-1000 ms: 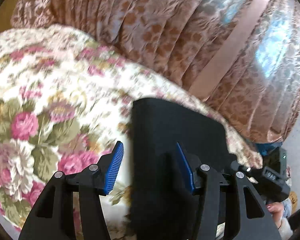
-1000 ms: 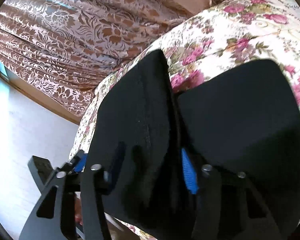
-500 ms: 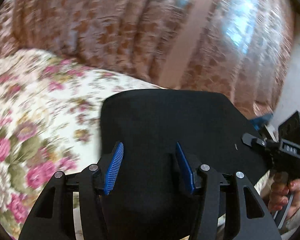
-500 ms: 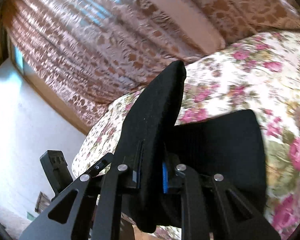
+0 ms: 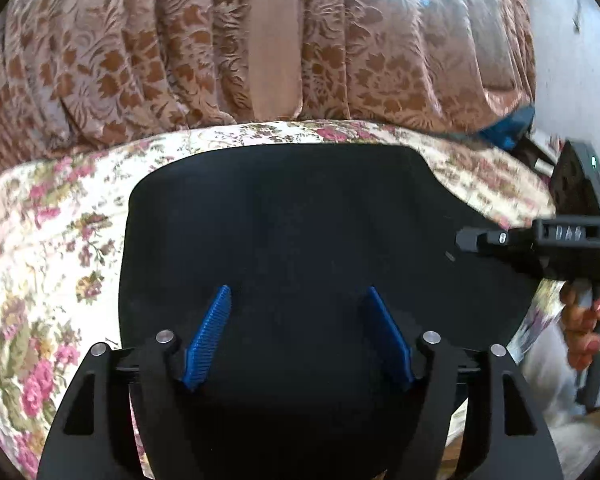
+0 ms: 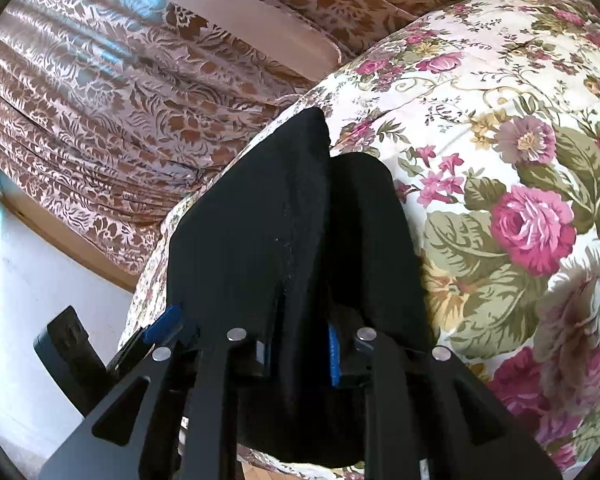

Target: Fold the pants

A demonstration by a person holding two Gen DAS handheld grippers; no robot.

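The black pants (image 5: 300, 232) lie folded on the floral bedspread (image 5: 52, 248). My left gripper (image 5: 298, 336) is open, its blue pads apart above the black cloth, holding nothing. The right gripper shows at the right edge of the left wrist view (image 5: 472, 238), at the pants' right side. In the right wrist view my right gripper (image 6: 300, 352) is shut on a raised fold of the pants (image 6: 260, 220), which stands up between the blue pads. The rest of the pants lies below on the bedspread (image 6: 520, 160).
Brown patterned curtains (image 5: 220, 48) hang behind the bed. A white wall (image 6: 28, 300) and the bed's edge are at the left of the right wrist view. A hand (image 5: 584, 320) holds the right gripper's handle.
My left gripper has swung right, over the middle of the pants. My right gripper has closed on the pants' edge and lifted the fold upright.
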